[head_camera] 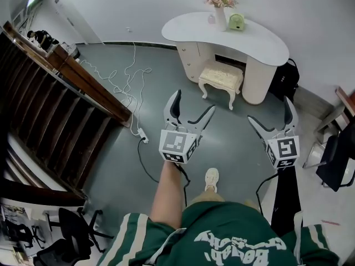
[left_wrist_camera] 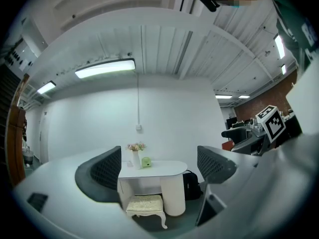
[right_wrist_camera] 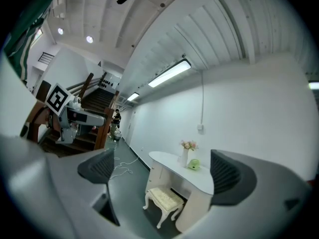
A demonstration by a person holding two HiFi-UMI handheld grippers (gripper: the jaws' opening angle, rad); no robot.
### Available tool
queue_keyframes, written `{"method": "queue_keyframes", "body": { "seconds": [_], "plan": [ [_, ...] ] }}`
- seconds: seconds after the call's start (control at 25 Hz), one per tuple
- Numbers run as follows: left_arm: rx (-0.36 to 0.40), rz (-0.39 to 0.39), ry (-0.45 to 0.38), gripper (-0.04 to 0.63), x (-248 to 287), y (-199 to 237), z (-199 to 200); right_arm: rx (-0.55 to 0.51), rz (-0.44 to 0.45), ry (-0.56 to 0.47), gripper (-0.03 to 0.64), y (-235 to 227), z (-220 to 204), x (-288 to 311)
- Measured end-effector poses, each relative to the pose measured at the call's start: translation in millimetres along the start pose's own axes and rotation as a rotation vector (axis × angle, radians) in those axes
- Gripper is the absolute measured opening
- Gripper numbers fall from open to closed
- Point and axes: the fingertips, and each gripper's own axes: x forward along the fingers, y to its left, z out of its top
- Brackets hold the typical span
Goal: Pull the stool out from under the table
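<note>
Clearance as I see it ahead. Bare grey floor (head_camera: 230, 131) runs unobstructed up to the stool (head_camera: 222, 78), whose front edge stands free. Its rear sits under the table (head_camera: 266, 43), hemmed between the drawer unit (head_camera: 188, 57) on the left and the pedestal (head_camera: 256, 87) on the right (a black bag (head_camera: 285, 76) beyond). A white cable (head_camera: 128, 96) trails over the floor leftward, near the staircase (head_camera: 61, 93).

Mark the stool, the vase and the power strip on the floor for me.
stool (head_camera: 222, 76), head view, middle of the cushioned seat.
vase (head_camera: 221, 19), head view, middle of its white body.
power strip (head_camera: 143, 136), head view, its white casing.
</note>
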Motion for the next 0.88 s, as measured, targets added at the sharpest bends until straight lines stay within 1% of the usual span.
{"method": "queue_keyframes", "body": {
  "seconds": [0.16,0.36,0.48,0.68,0.88],
  "plan": [
    [0.029,-0.026,0.014,0.460,26.1,28.5,-4.4,-0.027,-0.006,0.024,0.598,1.0,-1.4,38.1],
    [0.024,-0.064,0.017,0.460,57.5,65.3,-10.3,-0.014,-0.026,0.025,0.598,-1.2,1.3,84.8],
    [0.003,-0.094,0.014,0.460,74.5,82.7,-16.8,-0.011,-0.025,0.039,0.598,1.7,-4.1,110.0],
    [-0.002,-0.115,0.010,0.459,90.6,106.2,-23.7,0.001,-0.042,0.051,0.598,8.5,-9.1,135.5],
    [-0.015,-0.128,0.029,0.459,101.3,120.7,-37.3,-0.004,-0.043,0.070,0.598,9.7,-15.2,152.0]
  ]
}}
